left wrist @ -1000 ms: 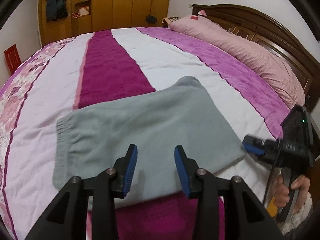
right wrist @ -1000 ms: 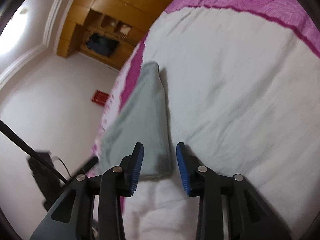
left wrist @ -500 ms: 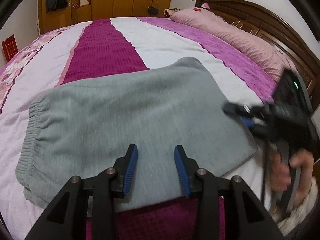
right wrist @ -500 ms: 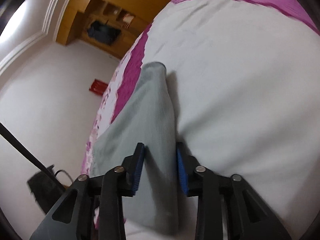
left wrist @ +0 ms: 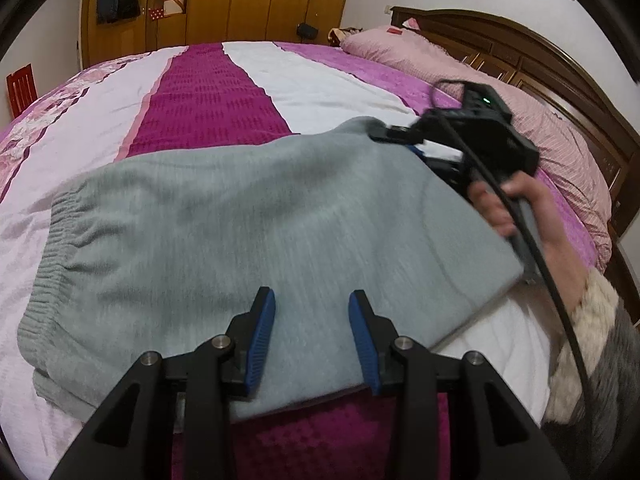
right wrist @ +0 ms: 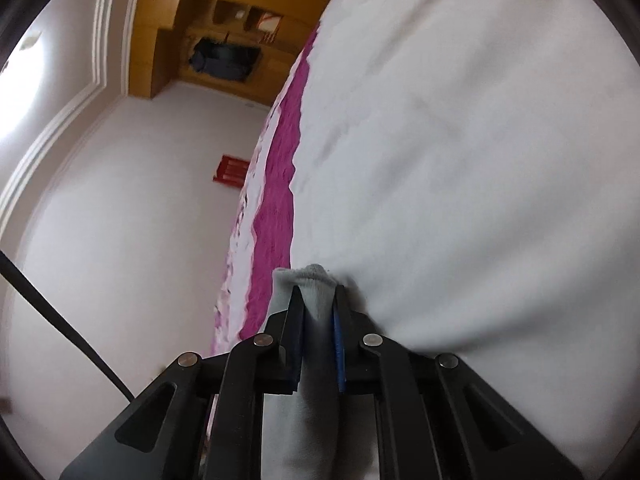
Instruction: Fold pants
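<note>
On bed [left wrist: 320, 80] — right tool [right wrist: 318, 308] just closed, now clamping pants [left wrist: 248, 232] corner; left tool [left wrist: 312, 320] apart.

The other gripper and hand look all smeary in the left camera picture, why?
Left wrist view: the right gripper and the hand holding it are smeared by motion blur, while the grey pants stay fairly sharp. Right wrist view: the bedspread looks soft and curved by the fisheye lens.

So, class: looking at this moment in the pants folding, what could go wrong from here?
1. The right gripper has just been closing on only a thin far edge of the grey pants; it may slip out once lifted.
2. The left gripper is open above the near edge, so nothing pins the pants; pulling could drag the whole garment across the bed.
</note>
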A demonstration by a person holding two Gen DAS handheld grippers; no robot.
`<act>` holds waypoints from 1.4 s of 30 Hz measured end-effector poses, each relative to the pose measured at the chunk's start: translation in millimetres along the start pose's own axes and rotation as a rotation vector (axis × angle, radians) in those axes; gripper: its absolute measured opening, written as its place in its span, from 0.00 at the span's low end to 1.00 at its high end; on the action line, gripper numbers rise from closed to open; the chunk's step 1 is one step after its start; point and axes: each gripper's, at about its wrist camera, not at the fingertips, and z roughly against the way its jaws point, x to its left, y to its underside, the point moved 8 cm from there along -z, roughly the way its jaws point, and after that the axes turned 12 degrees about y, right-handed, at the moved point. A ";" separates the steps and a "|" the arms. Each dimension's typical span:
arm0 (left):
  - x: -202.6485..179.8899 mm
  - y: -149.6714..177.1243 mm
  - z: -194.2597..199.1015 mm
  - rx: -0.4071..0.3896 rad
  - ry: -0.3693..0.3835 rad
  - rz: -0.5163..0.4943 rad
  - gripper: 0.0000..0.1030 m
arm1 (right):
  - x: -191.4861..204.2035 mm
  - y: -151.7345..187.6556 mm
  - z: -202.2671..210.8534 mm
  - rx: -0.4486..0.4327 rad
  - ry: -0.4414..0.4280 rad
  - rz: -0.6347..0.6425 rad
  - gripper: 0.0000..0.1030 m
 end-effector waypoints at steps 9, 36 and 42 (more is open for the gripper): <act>0.4 3.4 2.3 -0.042 0.009 0.003 0.39 | -22.4 -5.5 50.7 -0.226 0.032 -0.105 0.19; -19.8 -28.1 20.8 -0.070 0.057 0.097 0.39 | -5.7 160.3 88.1 -0.204 0.225 -0.173 0.07; -10.3 -7.0 1.0 -0.042 -0.026 0.110 0.21 | -9.0 161.8 89.6 -0.207 0.240 -0.145 0.07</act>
